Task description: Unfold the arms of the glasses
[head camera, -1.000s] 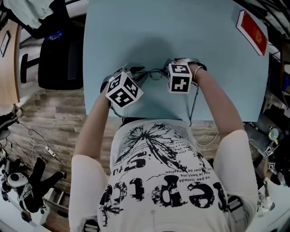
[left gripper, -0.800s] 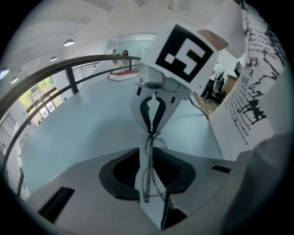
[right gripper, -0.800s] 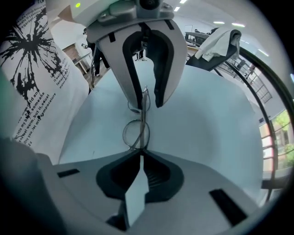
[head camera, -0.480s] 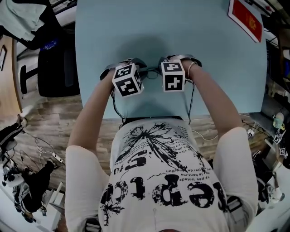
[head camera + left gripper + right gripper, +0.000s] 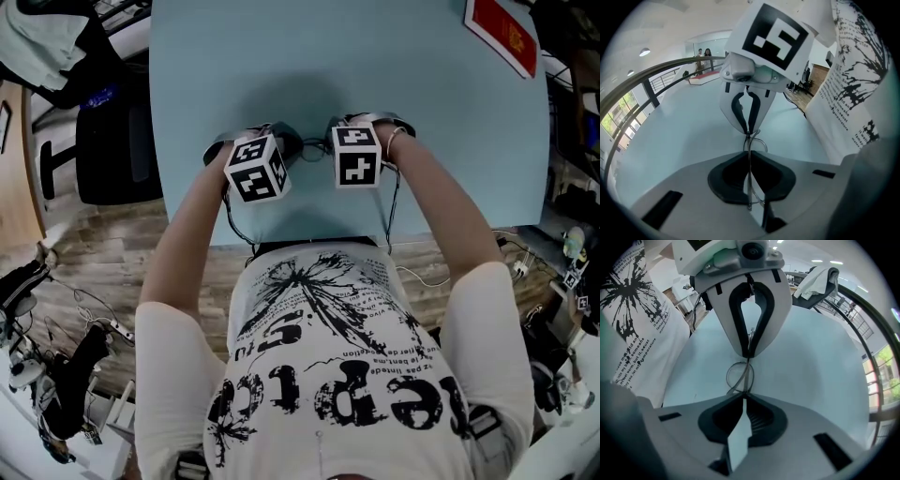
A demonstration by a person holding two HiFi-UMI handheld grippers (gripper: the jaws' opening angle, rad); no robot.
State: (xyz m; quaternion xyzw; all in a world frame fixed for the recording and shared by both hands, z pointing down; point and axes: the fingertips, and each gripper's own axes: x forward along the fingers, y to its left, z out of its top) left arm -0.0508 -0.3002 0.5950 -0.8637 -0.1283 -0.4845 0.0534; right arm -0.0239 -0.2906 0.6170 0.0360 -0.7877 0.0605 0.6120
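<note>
Thin wire-rimmed glasses (image 5: 739,377) are held between my two grippers just over the light blue table (image 5: 422,84). In the left gripper view, my left gripper (image 5: 749,154) is shut on a thin wire part of the glasses (image 5: 752,140). Facing it, the right gripper (image 5: 749,131) pinches the same frame. In the right gripper view, my right gripper (image 5: 745,397) is shut on the frame beside a round lens. The left gripper (image 5: 748,354) grips the far end. From the head view, the marker cubes and hands hide nearly all of the glasses (image 5: 312,146).
A red booklet (image 5: 502,33) lies at the table's far right corner. A black chair (image 5: 112,131) stands off the table's left side. The table's front edge runs just below both grippers, against the person's torso.
The two grippers have drawn a little closer together near the table's front edge, and the left gripper's cube has turned slightly. Both stay shut on the glasses.
</note>
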